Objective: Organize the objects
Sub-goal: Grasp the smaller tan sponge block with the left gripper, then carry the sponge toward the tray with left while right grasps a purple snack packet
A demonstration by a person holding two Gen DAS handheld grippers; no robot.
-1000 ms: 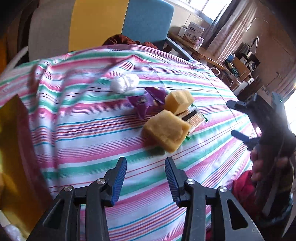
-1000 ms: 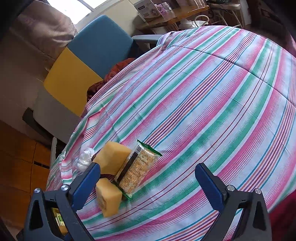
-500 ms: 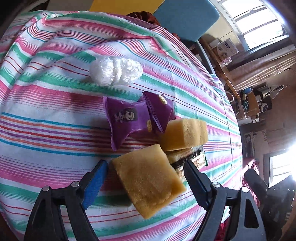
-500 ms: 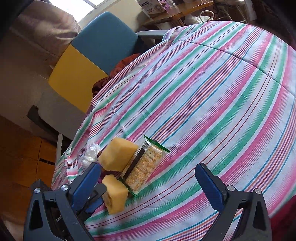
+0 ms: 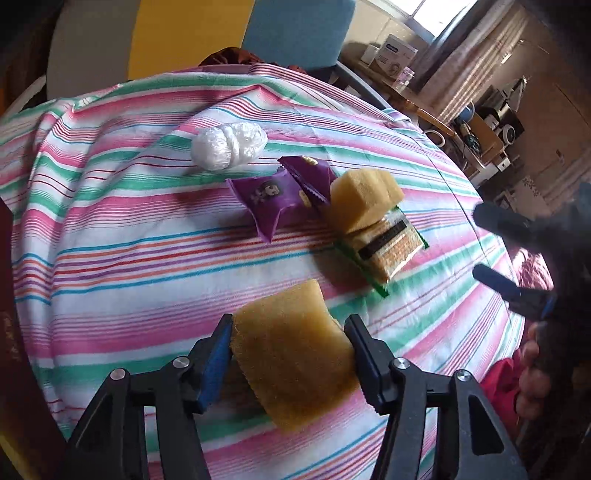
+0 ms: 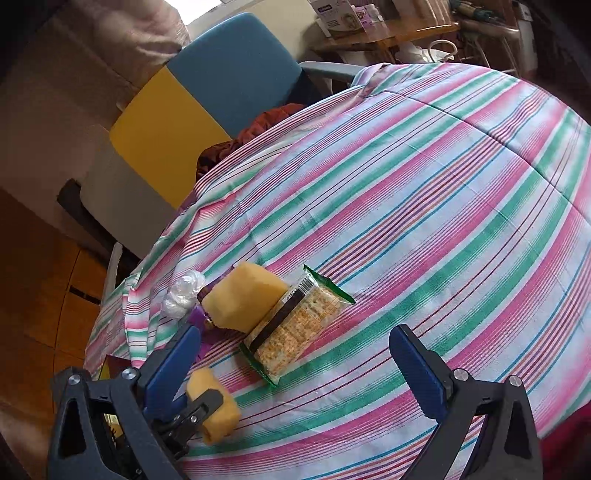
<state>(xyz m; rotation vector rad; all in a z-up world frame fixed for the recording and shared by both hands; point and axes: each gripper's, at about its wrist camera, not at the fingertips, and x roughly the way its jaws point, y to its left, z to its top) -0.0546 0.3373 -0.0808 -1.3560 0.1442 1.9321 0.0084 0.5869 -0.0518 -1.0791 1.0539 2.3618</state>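
My left gripper (image 5: 290, 350) is shut on a yellow sponge (image 5: 291, 354) and holds it just above the striped tablecloth (image 5: 110, 258); the sponge also shows in the right wrist view (image 6: 216, 404). A second yellow sponge (image 5: 364, 199) leans on a green cracker packet (image 5: 384, 245). Two purple snack packets (image 5: 280, 195) and a white crumpled plastic bag (image 5: 229, 146) lie behind. My right gripper (image 6: 295, 362) is open and empty, just in front of the cracker packet (image 6: 295, 328); it also shows at the right of the left wrist view (image 5: 495, 251).
A blue and yellow chair (image 6: 192, 99) stands behind the table. A wooden side table (image 6: 388, 33) with boxes is further back. A dark red object (image 5: 7, 295) sits at the table's left edge.
My left gripper closed on the near sponge, lifted it and pulled it back from the pile. The right gripper stayed open and moved slightly.
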